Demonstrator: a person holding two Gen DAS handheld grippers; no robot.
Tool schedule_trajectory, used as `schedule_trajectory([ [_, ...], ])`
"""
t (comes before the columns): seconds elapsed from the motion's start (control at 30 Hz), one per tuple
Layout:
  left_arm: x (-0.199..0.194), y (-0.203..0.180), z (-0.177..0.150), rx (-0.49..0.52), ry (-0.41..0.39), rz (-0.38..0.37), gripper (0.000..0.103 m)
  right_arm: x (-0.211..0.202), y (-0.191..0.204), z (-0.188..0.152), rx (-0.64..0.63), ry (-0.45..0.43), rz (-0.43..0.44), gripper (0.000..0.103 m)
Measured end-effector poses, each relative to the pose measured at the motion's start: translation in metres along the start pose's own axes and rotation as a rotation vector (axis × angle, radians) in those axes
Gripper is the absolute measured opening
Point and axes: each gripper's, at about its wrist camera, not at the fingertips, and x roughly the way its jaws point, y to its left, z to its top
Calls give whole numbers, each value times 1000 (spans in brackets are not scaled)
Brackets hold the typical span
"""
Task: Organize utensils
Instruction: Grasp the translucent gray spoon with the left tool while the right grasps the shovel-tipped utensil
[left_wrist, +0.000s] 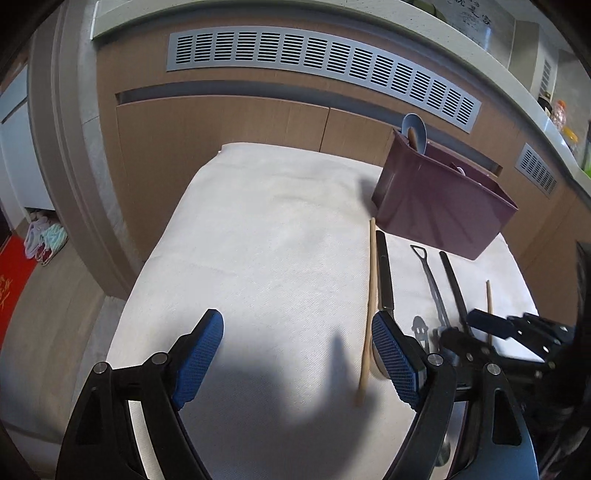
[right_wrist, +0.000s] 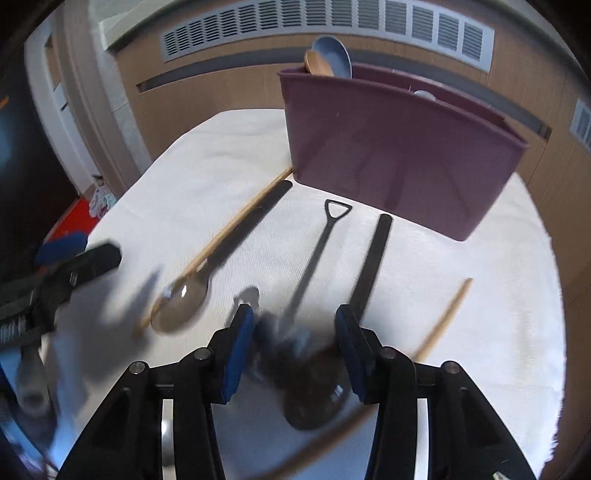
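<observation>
I have both grippers over the desk (left_wrist: 258, 229), and neither is carrying anything. My left gripper (left_wrist: 297, 354) hangs with its fingers spread wide and released; a wooden stick (left_wrist: 369, 306) lies just inside the right finger. My right gripper (right_wrist: 293, 347) is also released, its fingers parted over the head of the shovel-handled spoon (right_wrist: 314, 258), one on each side, though blur keeps me from saying whether they touch it.

I judge the job only partly done. The maroon bin (right_wrist: 388, 147) at the far side of the desk already holds a blue spoon (right_wrist: 334, 53) and a wooden spoon (right_wrist: 317, 62) standing in its left end, plus something pale further along that I cannot identify. Still lying loose in a row before the bin are the wooden stick, a black-handled metal spoon (right_wrist: 184, 299) just beside it, the shovel-handled spoon, a black ladle (right_wrist: 369, 266) and a second wooden stick (right_wrist: 447, 317). So most of the pieces remain.

The desk is covered with a white woven cloth (left_wrist: 240, 295). Behind it runs a wood-panelled wall with a long grey vent grille (left_wrist: 321, 62) under a pale ledge. A red mat (left_wrist: 14, 280) lies on the floor at left.
</observation>
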Motion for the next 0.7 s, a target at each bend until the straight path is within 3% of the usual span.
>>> schedule_trajectory([
  [0.2,4,-4,-5,24,31,-25,83,12,-5,9,6,40,13,36],
  [0.27,5,-8,-7,33,46,-46,83,9,-6,5,-10,46,15,21],
  [0.37,8,-19,-9,57,71,-109,83,0,-12,-5,-48,49,-19,12],
  [0.5,12,-38,-13,103,88,-170,83,-12,-36,-18,-16,55,-49,12],
  [0.7,27,-58,-16,149,101,-127,81,-33,-64,-33,13,-8,-120,12],
])
